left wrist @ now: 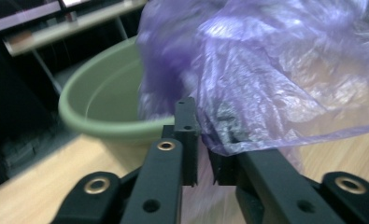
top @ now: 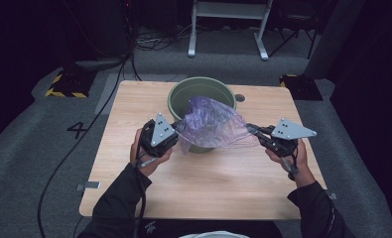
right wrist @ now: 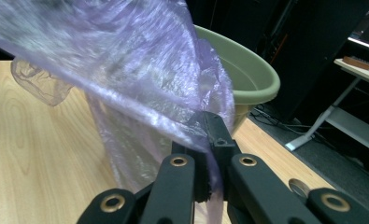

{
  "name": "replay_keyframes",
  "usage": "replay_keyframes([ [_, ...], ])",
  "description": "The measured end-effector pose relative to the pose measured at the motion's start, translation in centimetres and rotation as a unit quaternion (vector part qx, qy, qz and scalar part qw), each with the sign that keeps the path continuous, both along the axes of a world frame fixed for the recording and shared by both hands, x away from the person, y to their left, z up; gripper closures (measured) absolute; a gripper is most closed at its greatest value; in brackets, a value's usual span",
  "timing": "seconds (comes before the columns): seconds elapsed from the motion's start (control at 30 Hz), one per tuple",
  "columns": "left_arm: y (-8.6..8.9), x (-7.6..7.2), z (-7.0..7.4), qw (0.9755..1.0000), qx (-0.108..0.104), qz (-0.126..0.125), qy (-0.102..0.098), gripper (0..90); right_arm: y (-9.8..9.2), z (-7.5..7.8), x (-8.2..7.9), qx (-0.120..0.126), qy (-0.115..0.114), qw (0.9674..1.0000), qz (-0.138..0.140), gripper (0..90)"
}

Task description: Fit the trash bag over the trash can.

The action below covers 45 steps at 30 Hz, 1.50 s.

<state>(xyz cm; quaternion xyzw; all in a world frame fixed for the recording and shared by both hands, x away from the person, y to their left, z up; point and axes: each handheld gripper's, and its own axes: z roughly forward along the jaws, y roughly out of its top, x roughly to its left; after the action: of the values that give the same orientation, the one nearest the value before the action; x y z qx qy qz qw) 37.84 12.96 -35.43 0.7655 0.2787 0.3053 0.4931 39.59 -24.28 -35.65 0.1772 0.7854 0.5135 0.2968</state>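
A translucent purple plastic bag (top: pixel 211 126) hangs stretched between my two grippers, in front of and partly over a green round tub (top: pixel 183 91) at the table's far middle. My left gripper (top: pixel 176 130) pinches the bag's left edge. In the left gripper view the jaws (left wrist: pixel 204 140) stand nearly together with the film (left wrist: pixel 266 84) caught between them and the tub (left wrist: pixel 102 107) behind. My right gripper (top: pixel 253 131) is shut on the bag's right edge. In the right gripper view the film (right wrist: pixel 126 84) runs down into the closed jaws (right wrist: pixel 205 154), with the tub's rim (right wrist: pixel 261 79) beyond.
The wooden table (top: pixel 208 183) has bare surface in front of the tub and a small round hole (top: pixel 239 97) at its far side. Black-and-yellow striped blocks (top: pixel 64 84) and cables lie on the grey floor; a white metal frame (top: pixel 228 29) stands behind.
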Motion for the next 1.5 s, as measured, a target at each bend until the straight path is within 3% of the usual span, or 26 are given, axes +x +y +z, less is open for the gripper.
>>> replay_keyframes([
  [0.1, 1.6, 0.6, 0.9, 0.9996, -0.028, 0.002, -0.002, 81.3, 0.0, 0.2, 0.4, -0.001, 0.001, 1.0000, -0.007, 90.0],
  [0.23, 2.3, 1.2, 1.8, 0.9995, -0.030, 0.001, -0.010, 86.7, 0.1, 0.6, 1.1, 0.004, -0.001, 0.9999, -0.013, 90.0],
  [0.4, 2.2, 2.6, 2.5, 0.9998, -0.007, 0.011, -0.016, 87.0, 0.4, 1.3, 2.4, 0.004, -0.003, 0.9996, -0.027, 89.9],
  [0.5, 2.7, 4.0, 2.7, 0.9996, -0.018, 0.019, -0.004, 86.2, 0.5, 1.7, 3.4, 0.005, 0.000, 0.9994, -0.036, 90.0],
  [0.67, 3.2, 6.0, 2.5, 0.9993, -0.016, 0.031, 0.011, 85.6, 0.8, 1.9, 5.2, 0.008, 0.013, 0.9988, -0.047, 89.9],
  [1.1, 3.7, 9.8, 2.5, 0.9972, 0.013, 0.071, 0.021, 85.1, 2.0, 2.0, 8.7, 0.007, 0.037, 0.9966, -0.073, 89.5],
  [1.5, 4.1, 13.4, 0.8, 0.9928, 0.022, 0.096, 0.067, 81.2, 2.6, 1.1, 11.8, 0.012, 0.068, 0.9923, -0.103, 88.2],
])
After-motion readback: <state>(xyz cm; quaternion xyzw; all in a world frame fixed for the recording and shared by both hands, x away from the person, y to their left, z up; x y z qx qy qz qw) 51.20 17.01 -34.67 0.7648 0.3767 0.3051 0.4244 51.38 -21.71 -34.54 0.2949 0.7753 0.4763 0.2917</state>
